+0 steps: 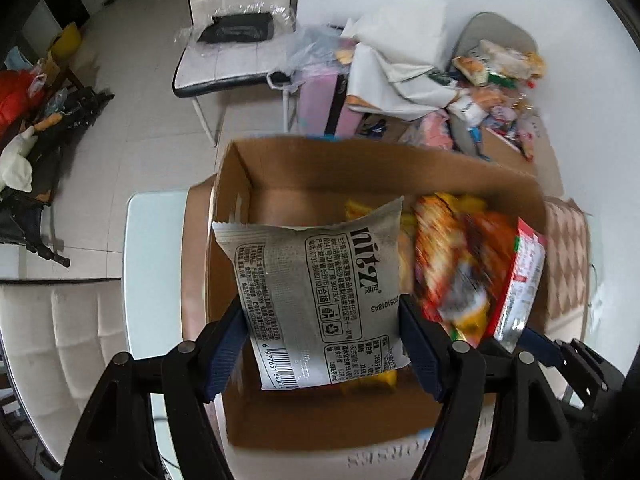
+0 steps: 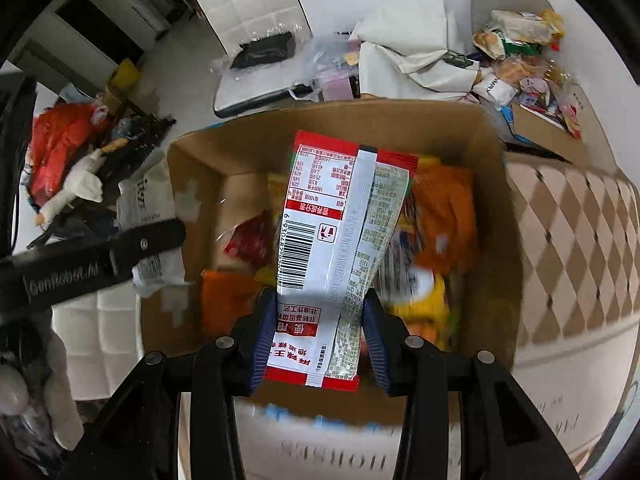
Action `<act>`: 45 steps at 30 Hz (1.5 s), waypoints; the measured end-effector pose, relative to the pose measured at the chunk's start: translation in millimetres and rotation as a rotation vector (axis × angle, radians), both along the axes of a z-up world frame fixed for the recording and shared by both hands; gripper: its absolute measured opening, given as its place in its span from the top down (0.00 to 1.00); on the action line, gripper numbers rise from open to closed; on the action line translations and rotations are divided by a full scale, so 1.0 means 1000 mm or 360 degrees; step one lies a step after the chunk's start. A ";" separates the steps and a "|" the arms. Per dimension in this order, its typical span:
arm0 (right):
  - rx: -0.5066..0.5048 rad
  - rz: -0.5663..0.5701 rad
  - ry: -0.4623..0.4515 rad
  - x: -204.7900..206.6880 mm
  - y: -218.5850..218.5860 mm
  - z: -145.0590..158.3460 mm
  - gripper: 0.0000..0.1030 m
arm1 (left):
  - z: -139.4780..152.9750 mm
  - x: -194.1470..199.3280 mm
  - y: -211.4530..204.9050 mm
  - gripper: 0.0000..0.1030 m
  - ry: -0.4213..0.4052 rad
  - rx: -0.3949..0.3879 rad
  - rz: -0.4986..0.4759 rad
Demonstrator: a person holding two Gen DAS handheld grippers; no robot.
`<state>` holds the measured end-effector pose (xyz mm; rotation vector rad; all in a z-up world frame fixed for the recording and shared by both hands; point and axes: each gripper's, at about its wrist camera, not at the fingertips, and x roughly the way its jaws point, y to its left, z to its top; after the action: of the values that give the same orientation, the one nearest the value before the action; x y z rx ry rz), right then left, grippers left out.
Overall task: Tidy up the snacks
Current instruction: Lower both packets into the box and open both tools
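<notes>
Cardboard box (image 1: 256, 184), one, open at the top, stands in the middle of the room on a white surface, with two white padded chairs around it: one behind (image 1: 236, 20) and one at the near left (image 1: 60, 340). Inside the box lies a loose heap of orange, yellow and red snack packets (image 2: 444, 216), too jumbled and blurred to count. Behind it, a second, smaller cardboard box (image 2: 540, 128) and a grey seat carry another pile of mixed snacks (image 2: 520, 60).

Two packets are held above the open box, one per gripper. The left gripper (image 1: 322, 344) is closed on a grey packet (image 1: 316, 288) printed with black text, a barcode and large dark lettering; its fingers (image 1: 222, 356) press the packet's two side edges near its lower end, and it hangs over the box's left half. The right gripper (image 2: 318, 340) pinches a narrower red-and-white packet (image 2: 320, 216) with a barcode, a nutrition table and a silvery back seam, held over the middle of the box.
</notes>
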<state>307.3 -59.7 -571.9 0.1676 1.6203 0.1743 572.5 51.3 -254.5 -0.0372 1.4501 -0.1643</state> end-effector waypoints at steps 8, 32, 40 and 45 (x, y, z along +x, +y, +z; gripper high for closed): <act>-0.0051 0.0094 0.0125 0.046 0.021 -0.074 0.57 | -0.054 0.053 -0.006 0.31 0.0193 0.0113 -0.0095; -0.0108 0.0054 0.0238 0.061 0.005 -0.101 0.11 | -0.049 0.049 -0.012 0.14 0.0154 0.0138 -0.0086; -0.0137 0.0028 0.0150 0.042 -0.006 -0.066 0.11 | -0.016 0.022 -0.003 0.14 -0.0018 0.0081 0.0001; -0.0183 0.0021 0.0052 0.023 -0.012 -0.036 0.11 | 0.007 -0.005 0.000 0.14 -0.0110 0.0080 0.0027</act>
<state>330.3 -71.4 -608.1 0.0716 1.6596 0.0888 567.1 50.9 -247.8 -0.0027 1.3843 -0.1141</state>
